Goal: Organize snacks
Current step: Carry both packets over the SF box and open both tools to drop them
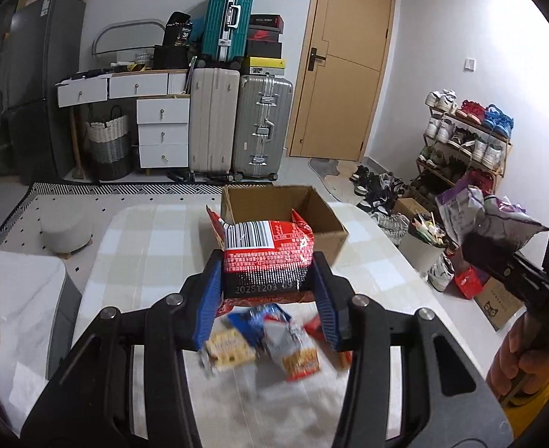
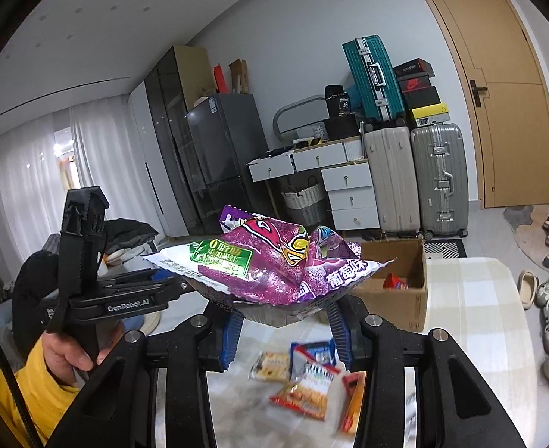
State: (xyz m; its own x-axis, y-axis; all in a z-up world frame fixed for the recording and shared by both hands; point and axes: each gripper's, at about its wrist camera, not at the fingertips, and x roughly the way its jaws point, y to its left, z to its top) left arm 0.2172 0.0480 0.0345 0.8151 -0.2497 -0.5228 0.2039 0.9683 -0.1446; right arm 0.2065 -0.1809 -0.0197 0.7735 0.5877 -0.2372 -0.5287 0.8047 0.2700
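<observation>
My left gripper (image 1: 268, 291) is shut on a red and black snack bag (image 1: 265, 257) with a barcode, held up above the table. Beyond it stands an open cardboard box (image 1: 323, 224). My right gripper (image 2: 285, 321) is shut on a crumpled purple snack bag (image 2: 274, 265); the same purple bag (image 1: 476, 216) shows at the right of the left wrist view. Several small snack packets (image 2: 300, 377) lie on the table under both grippers. In the right wrist view the cardboard box (image 2: 405, 298) holds a red packet (image 2: 395, 282).
The table (image 1: 155, 246) has a pale checked cloth. Suitcases (image 1: 237, 127), white drawers (image 1: 162, 130) and a door (image 1: 345, 59) stand behind. A shoe rack (image 1: 464, 138) and loose shoes lie at the right. A hand in a yellow sleeve (image 2: 65, 354) holds the left gripper's handle.
</observation>
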